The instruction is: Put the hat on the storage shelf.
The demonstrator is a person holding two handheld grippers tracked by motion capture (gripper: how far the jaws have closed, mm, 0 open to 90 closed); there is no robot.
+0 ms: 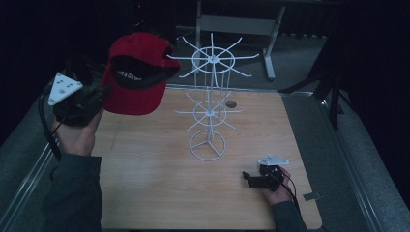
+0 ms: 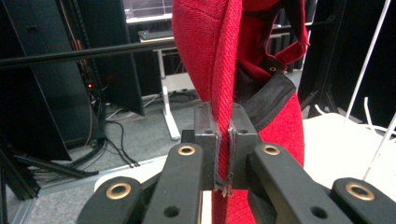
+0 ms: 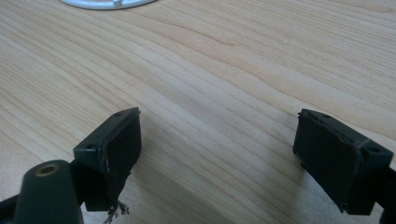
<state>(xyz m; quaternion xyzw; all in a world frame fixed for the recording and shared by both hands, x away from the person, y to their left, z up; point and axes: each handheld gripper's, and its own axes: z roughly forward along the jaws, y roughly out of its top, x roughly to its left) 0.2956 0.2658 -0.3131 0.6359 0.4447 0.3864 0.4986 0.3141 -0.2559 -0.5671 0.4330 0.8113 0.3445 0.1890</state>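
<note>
Nearest the person, the right gripper (image 1: 247, 178) rests low over the pale wood-grain table (image 1: 145, 193) at its right front, jaws spread wide with only bare tabletop between them, as the right gripper view shows. Up on the left, the left gripper (image 1: 99, 92) is raised above the table's left edge, jaws pressed together on the brim of the red fabric baseball cap (image 1: 138, 72), which hangs in the air. Just beyond, the white wire rotating display rack (image 1: 209, 104) stands mid-table, the cap near its top ring of hooks.

White lettering inside the red cap (image 1: 135, 72) is too blurred to read.
</note>
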